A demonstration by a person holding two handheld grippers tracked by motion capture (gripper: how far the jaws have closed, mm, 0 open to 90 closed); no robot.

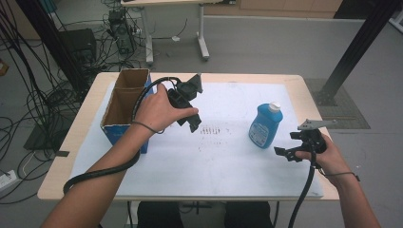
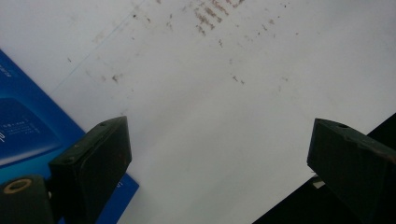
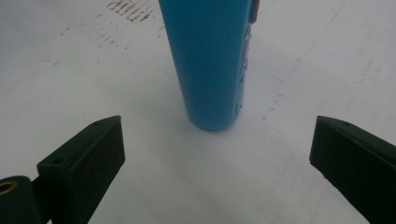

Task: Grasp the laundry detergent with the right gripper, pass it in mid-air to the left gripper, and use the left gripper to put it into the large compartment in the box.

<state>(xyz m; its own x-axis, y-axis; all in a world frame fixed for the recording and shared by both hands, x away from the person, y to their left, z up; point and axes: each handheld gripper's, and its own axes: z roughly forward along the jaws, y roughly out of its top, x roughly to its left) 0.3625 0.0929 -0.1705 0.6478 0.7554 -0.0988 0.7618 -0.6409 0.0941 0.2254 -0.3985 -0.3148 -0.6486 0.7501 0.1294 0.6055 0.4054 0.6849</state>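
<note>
Glossy blue plastic bottle (image 1: 265, 126), matt cardboard box (image 1: 124, 107), stained white paper sheet (image 1: 223, 156)

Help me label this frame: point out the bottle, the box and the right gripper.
bottle (image 1: 264, 128): high view, on its label.
box (image 1: 115, 131): high view, on its blue front wall.
right gripper (image 1: 284, 154): high view, midway between its fingertips.

Looks like a lab or test room, not a home. Bare grey floor (image 1: 266, 42) w/ loose black cables (image 1: 28, 102) tangled off the table's (image 1: 294, 83) left edge, electronics box (image 1: 80, 43) past its far left corner, black frame posts (image 1: 361, 42) at both far sides, another desk's legs (image 1: 202, 33) behind. Tabletop covered w/ a stained white sheet (image 1: 228, 156).
</note>
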